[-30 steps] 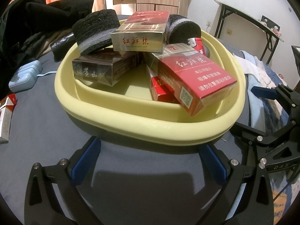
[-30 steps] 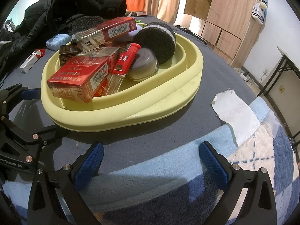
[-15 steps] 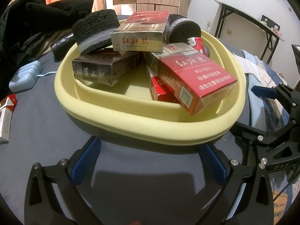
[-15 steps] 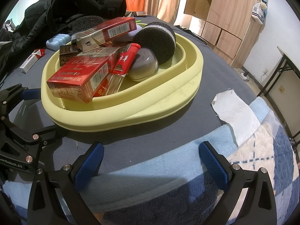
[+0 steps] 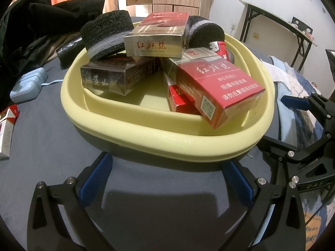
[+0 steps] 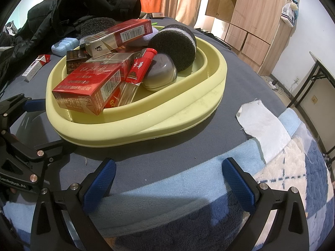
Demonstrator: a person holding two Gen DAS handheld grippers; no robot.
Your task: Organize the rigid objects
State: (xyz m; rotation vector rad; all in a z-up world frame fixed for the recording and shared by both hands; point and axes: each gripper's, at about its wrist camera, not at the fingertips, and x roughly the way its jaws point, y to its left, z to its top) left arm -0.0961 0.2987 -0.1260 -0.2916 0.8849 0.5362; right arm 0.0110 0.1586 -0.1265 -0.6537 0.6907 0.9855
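A pale yellow basin [image 5: 159,138] [image 6: 188,104] sits on the grey bed cover, piled with cigarette boxes: a red box [image 5: 217,87] [image 6: 88,83], a silver-red box [image 5: 155,39] [image 6: 121,35] on top, a dark box [image 5: 113,77]. It also holds two black sponges [image 5: 106,33] [image 6: 175,46], a red lighter [image 6: 140,67] and a clear dome case [image 6: 161,73]. My left gripper [image 5: 165,179] is open and empty, just short of the basin's near rim. My right gripper [image 6: 167,179] is open and empty, in front of the basin.
A white-red cigarette pack [image 5: 6,131] [image 6: 35,67] and a light blue case [image 5: 27,85] [image 6: 65,46] lie left of the basin. Black clothes [image 5: 41,21] are heaped behind. A white cloth [image 6: 263,121] lies on the right, a folding table [image 5: 278,21] beyond.
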